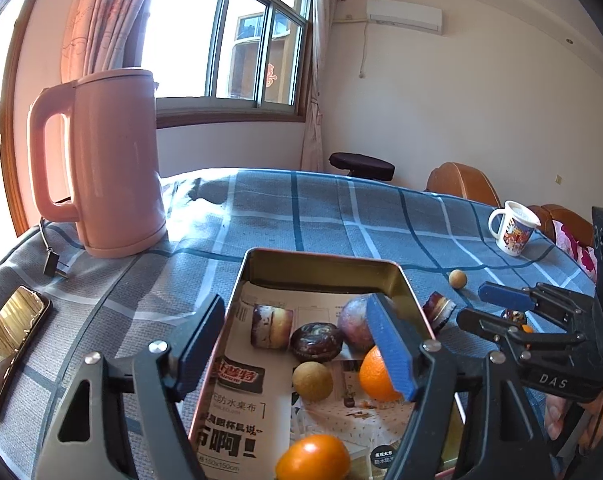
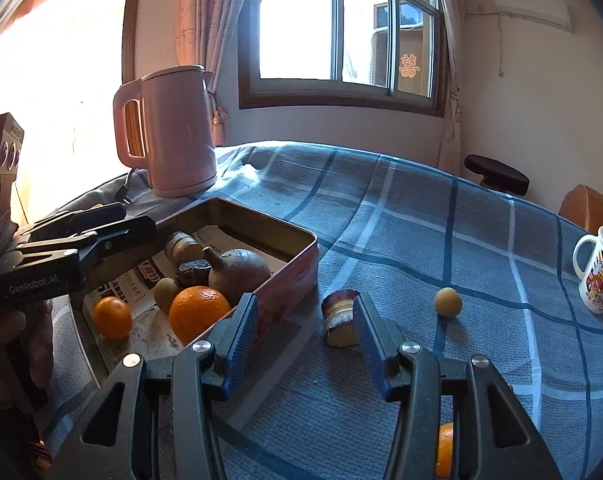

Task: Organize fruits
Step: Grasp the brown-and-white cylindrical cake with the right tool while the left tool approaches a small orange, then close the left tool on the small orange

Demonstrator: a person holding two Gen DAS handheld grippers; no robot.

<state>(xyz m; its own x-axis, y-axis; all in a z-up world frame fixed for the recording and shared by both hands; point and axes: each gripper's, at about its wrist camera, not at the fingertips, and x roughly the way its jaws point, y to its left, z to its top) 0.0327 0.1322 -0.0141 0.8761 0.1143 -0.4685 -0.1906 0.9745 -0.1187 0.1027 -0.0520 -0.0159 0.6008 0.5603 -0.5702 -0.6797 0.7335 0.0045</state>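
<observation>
With the left gripper [image 1: 297, 354] held apart and empty over the tin [image 2: 301, 240], the cake piece [image 2: 338, 316] on the cloth beside the tin should be squarely straddled by the right gripper's [image 2: 305, 334] parted, empty fingers before closing.

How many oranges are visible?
3: a large orange and a smaller orange inside the tin, plus one orange on the tablecloth, partly hidden behind the right gripper.

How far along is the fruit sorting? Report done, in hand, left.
Done: two oranges and other pieces sit in the tin. In hand: nothing; left gripper open above it, right gripper open. Left: small round fruit and cake piece on the tablecloth.
</observation>
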